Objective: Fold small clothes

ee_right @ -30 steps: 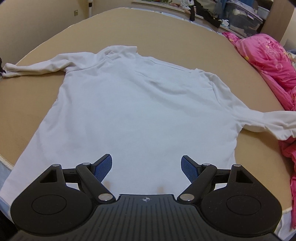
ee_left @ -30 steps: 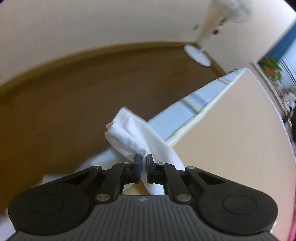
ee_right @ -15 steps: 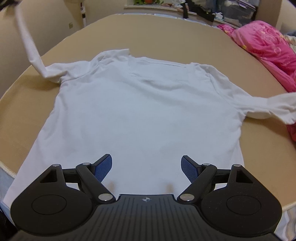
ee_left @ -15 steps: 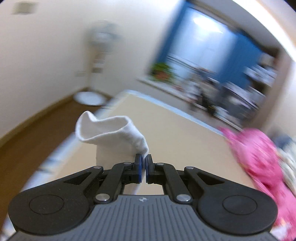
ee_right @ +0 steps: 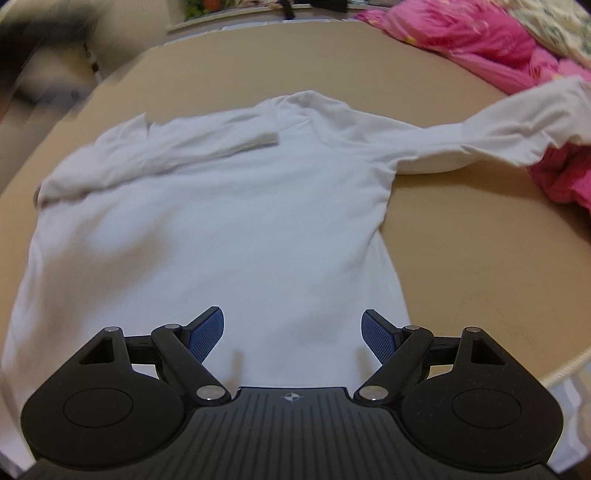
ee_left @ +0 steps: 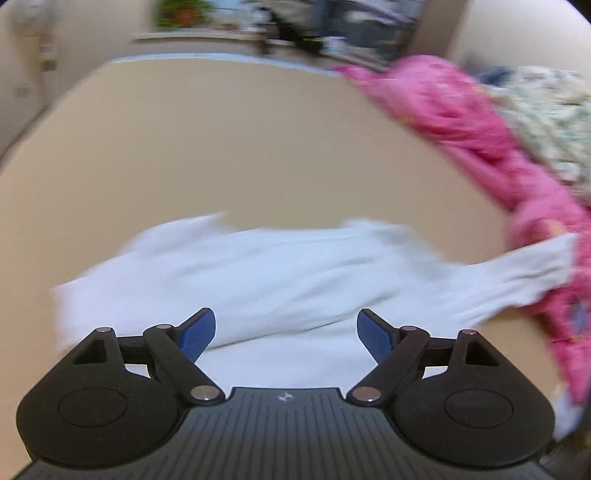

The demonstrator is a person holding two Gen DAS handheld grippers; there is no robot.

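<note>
One white long-sleeved shirt (ee_right: 229,221) lies flat on the tan bed surface (ee_right: 480,240). Two sleeves: the left sleeve (ee_right: 177,147) lies folded across the chest, the right sleeve (ee_right: 498,129) reaches out onto the one pink blanket (ee_right: 461,33). You have two grippers over it. Your left gripper (ee_left: 286,332) is opening, nothing between its blue pads (view blurred). Your right gripper (ee_right: 293,332) stands wide apart above the hem, holding nothing. One patterned cloth (ee_left: 546,122) lies beyond the blanket.
</note>
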